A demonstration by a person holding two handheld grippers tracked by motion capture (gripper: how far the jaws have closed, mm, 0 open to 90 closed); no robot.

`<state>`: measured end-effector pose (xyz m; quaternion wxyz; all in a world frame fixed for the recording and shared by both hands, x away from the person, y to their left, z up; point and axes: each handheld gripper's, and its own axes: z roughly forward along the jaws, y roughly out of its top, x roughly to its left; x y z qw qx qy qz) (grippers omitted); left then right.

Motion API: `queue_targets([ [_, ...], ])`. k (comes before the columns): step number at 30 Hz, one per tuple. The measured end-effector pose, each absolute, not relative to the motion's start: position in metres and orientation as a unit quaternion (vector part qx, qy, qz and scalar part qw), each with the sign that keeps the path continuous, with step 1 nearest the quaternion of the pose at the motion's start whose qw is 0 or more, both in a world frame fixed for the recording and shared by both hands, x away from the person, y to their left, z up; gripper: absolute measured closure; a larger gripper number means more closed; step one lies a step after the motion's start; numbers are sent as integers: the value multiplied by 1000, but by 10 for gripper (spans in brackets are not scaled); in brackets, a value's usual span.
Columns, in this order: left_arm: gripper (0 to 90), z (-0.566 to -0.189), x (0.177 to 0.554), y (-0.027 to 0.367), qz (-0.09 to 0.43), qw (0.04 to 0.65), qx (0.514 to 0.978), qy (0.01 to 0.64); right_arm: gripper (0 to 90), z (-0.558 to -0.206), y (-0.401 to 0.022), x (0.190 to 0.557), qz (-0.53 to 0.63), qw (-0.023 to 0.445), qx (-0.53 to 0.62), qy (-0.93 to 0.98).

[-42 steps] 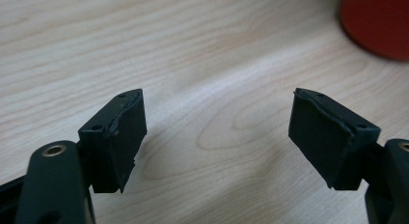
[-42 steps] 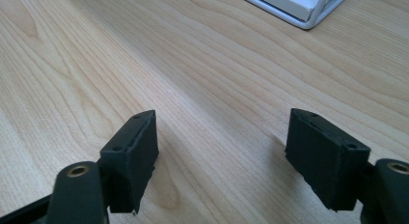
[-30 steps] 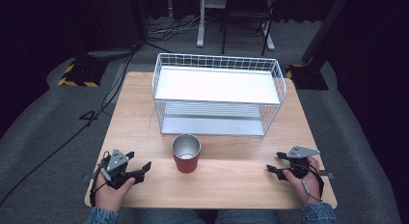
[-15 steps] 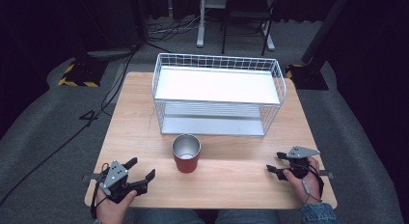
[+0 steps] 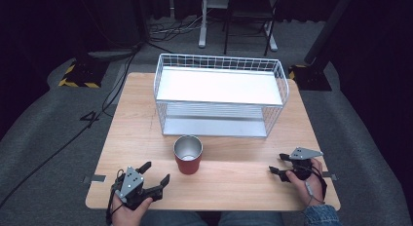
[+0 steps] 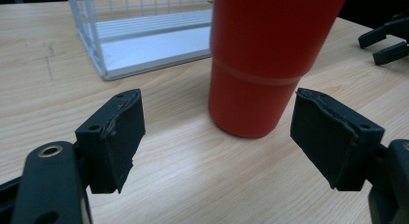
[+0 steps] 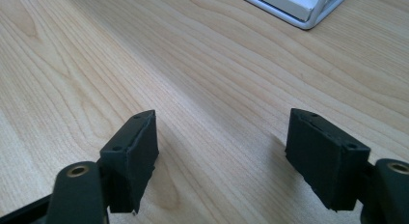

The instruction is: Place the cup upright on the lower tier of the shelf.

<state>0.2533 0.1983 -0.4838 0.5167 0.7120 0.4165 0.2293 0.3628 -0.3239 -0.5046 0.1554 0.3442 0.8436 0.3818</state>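
Left tool swung toward upright red cup, mouth up

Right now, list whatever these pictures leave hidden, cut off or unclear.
- Red cup: in the left gripper view the top edge cuts off its rim and inside.
- Cup's bottom inside: in the high view the steel lining is too small and dim to show contents.
- White wire rack: its lower shelf lies mostly under the upper shelf in the high view.
- Right gripper: in the high view its jaws are too small to judge.
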Motion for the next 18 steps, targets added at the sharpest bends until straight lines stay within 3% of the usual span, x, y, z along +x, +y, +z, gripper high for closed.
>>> queue_targets([
  [18, 157, -490, 285, 161, 179, 512, 742, 395, 274, -505, -324, 363, 382, 155, 344, 844],
])
